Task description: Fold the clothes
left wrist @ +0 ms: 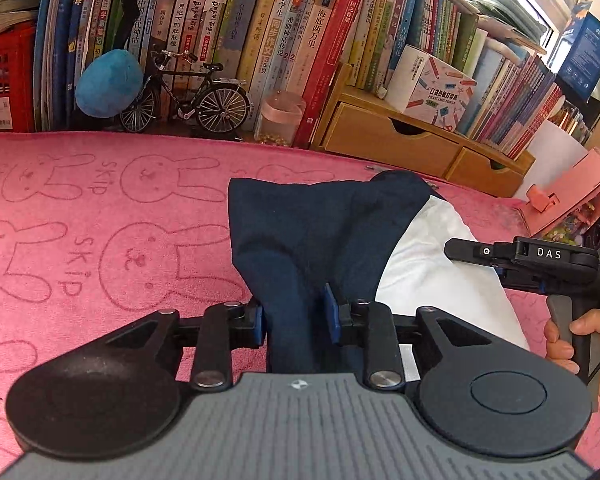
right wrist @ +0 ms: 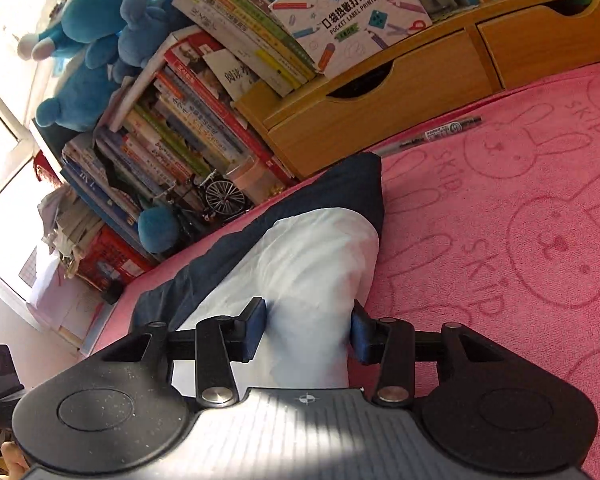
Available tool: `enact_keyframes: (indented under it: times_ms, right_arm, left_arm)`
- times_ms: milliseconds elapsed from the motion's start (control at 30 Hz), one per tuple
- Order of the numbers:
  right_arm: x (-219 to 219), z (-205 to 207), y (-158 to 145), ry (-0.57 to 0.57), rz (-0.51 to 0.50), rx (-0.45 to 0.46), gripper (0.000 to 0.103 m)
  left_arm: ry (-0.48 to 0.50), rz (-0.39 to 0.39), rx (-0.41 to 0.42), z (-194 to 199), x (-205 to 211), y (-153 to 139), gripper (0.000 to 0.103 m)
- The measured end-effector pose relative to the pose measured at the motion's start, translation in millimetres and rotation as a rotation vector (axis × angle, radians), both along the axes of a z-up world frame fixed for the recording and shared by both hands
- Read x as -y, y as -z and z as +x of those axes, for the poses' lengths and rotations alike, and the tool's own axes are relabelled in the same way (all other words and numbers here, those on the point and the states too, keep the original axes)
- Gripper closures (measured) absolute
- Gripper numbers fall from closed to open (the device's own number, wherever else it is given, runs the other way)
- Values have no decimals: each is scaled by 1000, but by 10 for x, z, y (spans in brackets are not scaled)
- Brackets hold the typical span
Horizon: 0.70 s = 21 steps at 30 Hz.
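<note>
Underneath everything, a pink towel (left wrist: 100,220) printed with rabbits and the word SKIP, spread flat as the work surface. Behind it, a long wall of upright books (left wrist: 260,32) over a wooden drawer unit (left wrist: 400,140). On the towel, near its back edge, a navy and white garment (left wrist: 320,232), bunched and partly lifted, long axis running from the grippers away toward the drawer unit, its far navy corner (right wrist: 364,176) pointing at the drawers. Navy part on the left side, white part (right wrist: 312,264) on the right, the two overlapping along a slanted seam.

Closest to the lens in the left wrist view, the left gripper (left wrist: 294,316), jaws narrowed around a hanging fold of the navy cloth, blue pads against both sides of it. To its right, seen side-on, the right gripper (left wrist: 454,249), gripped by a person's hand (left wrist: 580,336) on the handle. In its own view, the right gripper (right wrist: 308,332) with jaws about half parted, a thick bundle of the white cloth filling the gap, pads pressed into both flanks.

Smaller things: blue plush toy (right wrist: 88,4) atop the shelf, label printer box (right wrist: 348,16), model bicycle (left wrist: 188,96), pen (right wrist: 440,132) lying before the drawers.
</note>
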State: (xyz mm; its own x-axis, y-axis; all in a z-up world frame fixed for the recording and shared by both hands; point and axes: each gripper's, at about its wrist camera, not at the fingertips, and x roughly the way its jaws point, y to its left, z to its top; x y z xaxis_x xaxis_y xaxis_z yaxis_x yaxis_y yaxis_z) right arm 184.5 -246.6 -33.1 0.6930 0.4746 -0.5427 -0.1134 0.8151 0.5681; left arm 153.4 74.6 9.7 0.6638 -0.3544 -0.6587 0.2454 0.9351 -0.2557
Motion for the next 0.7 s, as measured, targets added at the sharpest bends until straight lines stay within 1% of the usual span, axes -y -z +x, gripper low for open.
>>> enact_keyframes:
  times_ms: [33,67,100,167,200,267,300,367,467,533,567,633,667,700]
  right_arm:
    - [-17,-40,-3,8,-26,13,41]
    - [-35,-79,-6,16,-51,26,30]
    - [-44,-127,-32,21,-78,35,21]
    - [-29,-331,-225,26,-162,64,11]
    - [-34,-460,-306,21,-215,95,7]
    - [-60,-827,-467,-7,-353,186,0]
    - [-73,-1007,-531,-22,-411,227,0]
    - [-91,-1370,-602,-44,-476,293,0]
    - [-106,-1908,-622,-51,-481,406,0]
    - [-133,-2185,-604,-60,-483,458,0]
    - [-157,-2292,-590,-66,-486,461,0]
    - [-237,-2447,-548,-84,-482,410,0]
    - [-281,-2487,-522,-96,-472,379,0]
    - [-334,-2521,-489,-112,-462,341,0]
  left_arm:
    - [-8,39,17,-23,20,-8,55]
    - [-21,82,33,-48,34,-23,41]
    - [-40,131,52,-81,31,-59,33]
    - [-73,207,89,-187,-44,-136,29]
    - [-89,240,105,-245,-91,-170,26]
    - [-143,306,129,-410,-230,-247,26]
    - [-157,323,137,-522,-296,-270,26]
    - [-150,335,175,-805,-389,-300,26]
    - [-112,339,250,-1362,-363,-297,25]
    - [-95,302,268,-1681,-301,-285,21]
    - [-88,279,276,-1823,-263,-280,20]
    - [-77,255,298,-1999,-172,-268,19]
    - [-65,252,306,-2056,-104,-260,15]
    - [-55,259,313,-2094,-43,-247,13]
